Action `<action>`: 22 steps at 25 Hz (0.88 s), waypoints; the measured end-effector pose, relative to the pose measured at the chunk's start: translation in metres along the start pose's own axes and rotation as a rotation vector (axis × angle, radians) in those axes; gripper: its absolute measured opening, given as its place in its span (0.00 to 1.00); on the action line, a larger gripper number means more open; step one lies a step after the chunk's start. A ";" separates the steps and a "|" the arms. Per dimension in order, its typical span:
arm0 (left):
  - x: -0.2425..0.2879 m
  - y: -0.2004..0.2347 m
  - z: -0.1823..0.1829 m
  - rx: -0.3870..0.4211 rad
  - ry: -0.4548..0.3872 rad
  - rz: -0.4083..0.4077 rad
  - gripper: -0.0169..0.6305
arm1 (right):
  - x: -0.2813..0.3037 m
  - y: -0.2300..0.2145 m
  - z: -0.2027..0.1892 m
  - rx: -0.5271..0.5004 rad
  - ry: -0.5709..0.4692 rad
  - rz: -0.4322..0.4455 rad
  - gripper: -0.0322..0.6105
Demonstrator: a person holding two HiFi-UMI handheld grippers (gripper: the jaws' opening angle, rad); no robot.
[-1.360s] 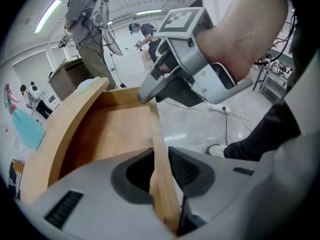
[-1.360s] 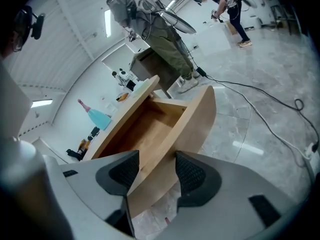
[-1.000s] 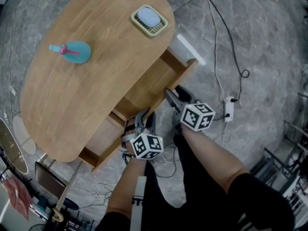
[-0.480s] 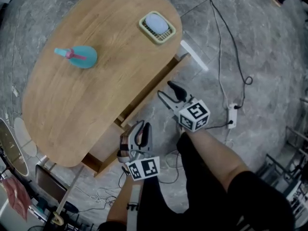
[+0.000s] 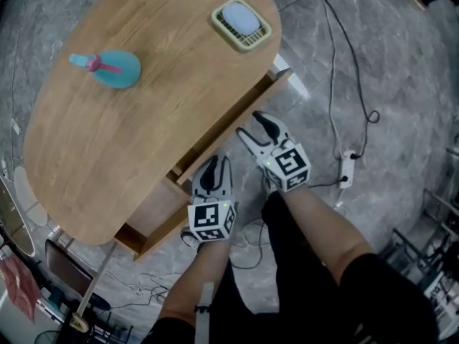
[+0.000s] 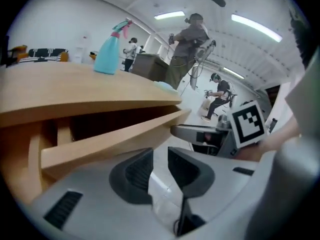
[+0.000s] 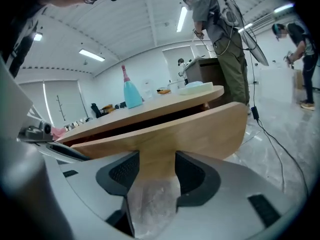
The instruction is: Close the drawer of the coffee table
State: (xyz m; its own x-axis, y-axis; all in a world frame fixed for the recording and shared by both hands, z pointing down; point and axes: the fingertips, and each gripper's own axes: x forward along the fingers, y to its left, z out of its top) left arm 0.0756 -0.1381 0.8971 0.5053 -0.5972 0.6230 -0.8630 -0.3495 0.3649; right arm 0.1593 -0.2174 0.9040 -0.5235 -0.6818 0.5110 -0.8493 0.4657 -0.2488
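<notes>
Pale, warm wood on the surface, fine straight grain, smooth with a low satin sheen. Same light wood on the drawer front, matt and evenly sanded. Translucent teal plastic, glossy, for the spray bottle, pink plastic at its trigger. Cream plastic, matt and slotted, for the small tray. Grey veined stone on the floor, polished and faintly reflective. White smooth plastic on the power strip. Light grey matt plastic shells on the left gripper and the right gripper; dark, ribbed, rubbery-looking pads on the fingers.
</notes>
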 end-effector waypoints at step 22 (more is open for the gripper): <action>0.022 0.039 0.041 -0.146 -0.186 0.138 0.13 | 0.035 0.007 0.025 -0.092 0.004 0.055 0.40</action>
State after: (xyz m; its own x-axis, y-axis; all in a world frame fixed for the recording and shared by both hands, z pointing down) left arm 0.0526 -0.1944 0.8967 0.3628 -0.7591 0.5405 -0.9076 -0.1564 0.3896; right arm 0.1331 -0.2522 0.9000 -0.5690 -0.6516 0.5016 -0.8092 0.5522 -0.2005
